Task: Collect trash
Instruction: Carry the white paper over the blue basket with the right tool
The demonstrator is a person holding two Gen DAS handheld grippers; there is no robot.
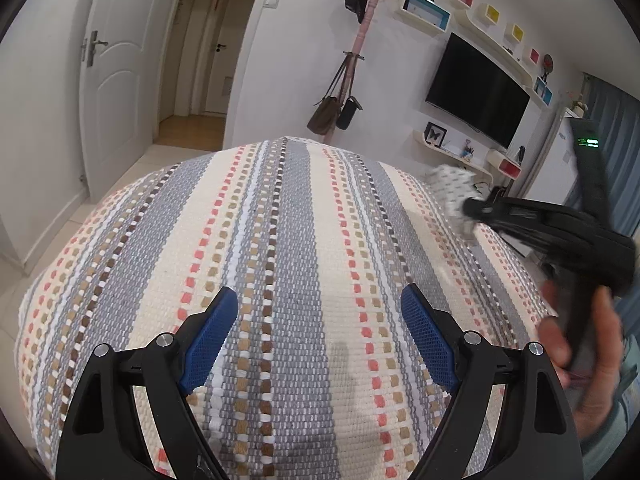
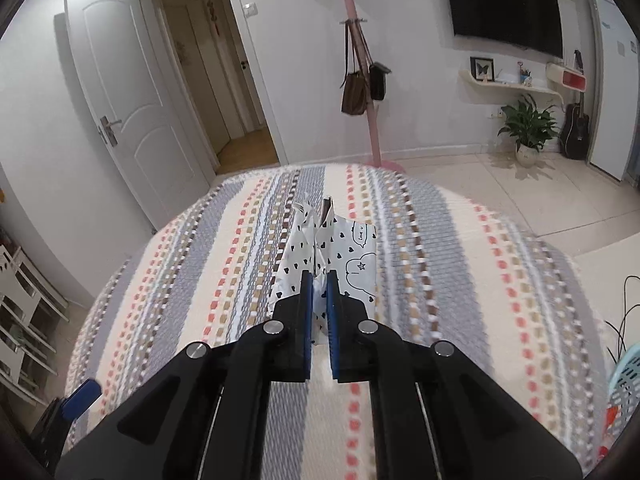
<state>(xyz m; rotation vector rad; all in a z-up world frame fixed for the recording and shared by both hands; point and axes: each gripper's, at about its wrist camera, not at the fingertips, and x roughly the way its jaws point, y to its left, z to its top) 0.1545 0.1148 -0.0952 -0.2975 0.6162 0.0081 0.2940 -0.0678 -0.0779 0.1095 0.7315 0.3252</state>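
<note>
A crumpled white wrapper (image 2: 352, 256) printed with black hearts is pinched between the blue pads of my right gripper (image 2: 318, 276), which is shut on it. The wrapper hangs just above the striped woven cover (image 2: 420, 240). In the left wrist view the same wrapper (image 1: 450, 186) shows blurred at the tip of the right gripper (image 1: 474, 206), which a hand (image 1: 576, 332) holds at the right. My left gripper (image 1: 316, 300) stands open over the striped cover (image 1: 280, 220), with nothing between its blue pads (image 1: 208, 340).
A light blue perforated basket (image 2: 624, 376) sits at the lower right edge beside black cables. Beyond the cover are a tiled floor (image 2: 520, 188), a pink coat stand (image 2: 368, 92) with bags, a potted plant (image 2: 528, 132), a guitar and white doors (image 2: 132, 112).
</note>
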